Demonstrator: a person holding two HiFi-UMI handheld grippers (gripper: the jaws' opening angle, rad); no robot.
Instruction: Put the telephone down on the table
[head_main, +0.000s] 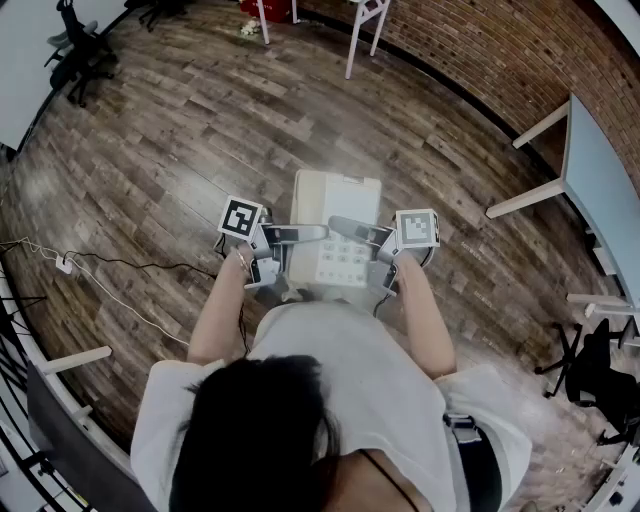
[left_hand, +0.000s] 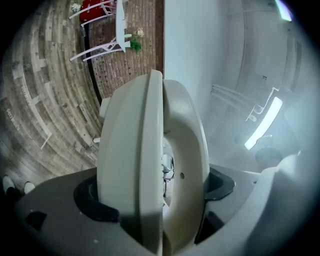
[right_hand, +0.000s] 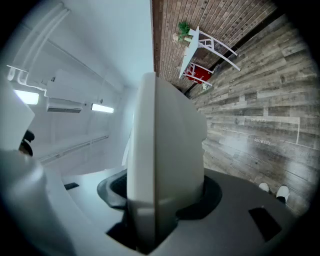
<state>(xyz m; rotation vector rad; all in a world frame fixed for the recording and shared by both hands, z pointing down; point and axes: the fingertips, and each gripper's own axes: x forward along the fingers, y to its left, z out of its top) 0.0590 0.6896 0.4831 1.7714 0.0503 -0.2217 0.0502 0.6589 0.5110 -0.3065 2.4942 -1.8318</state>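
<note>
Telephone (head_main: 337, 215) first: you hold the cream desk set in the air just in front of your chest, over the wooden floor (head_main: 180, 130), clamped from both sides. Far to your left a black office chair (head_main: 78, 45) stands by the wall, and a thin cable (head_main: 110, 263) trails across the boards below it, near your left arm. Your left gripper (head_main: 290, 250), under its marker cube (head_main: 240, 218), has its jaws spread wide and pressed on the telephone's left side; its own view shows the rounded cream handset end filling the gap between the pads. Straight ahead, beyond the telephone, white legs of furniture (head_main: 365, 30) stand against the brick wall (head_main: 480, 50). Your right gripper (head_main: 370, 252) is closed on the right edge of the casing, which its view shows wedged between the pads. On your right the pale table (head_main: 600, 180) stands well apart from the telephone, with only open floor between, and a dark chair (head_main: 600, 370) sits nearer you beside it. Only the head view shows the keypad and both grips at once; only the gripper views show a small plant (left_hand: 135, 45) on the white furniture, the ceiling lights (left_hand: 262, 122) and your shoes (right_hand: 272, 190).
</note>
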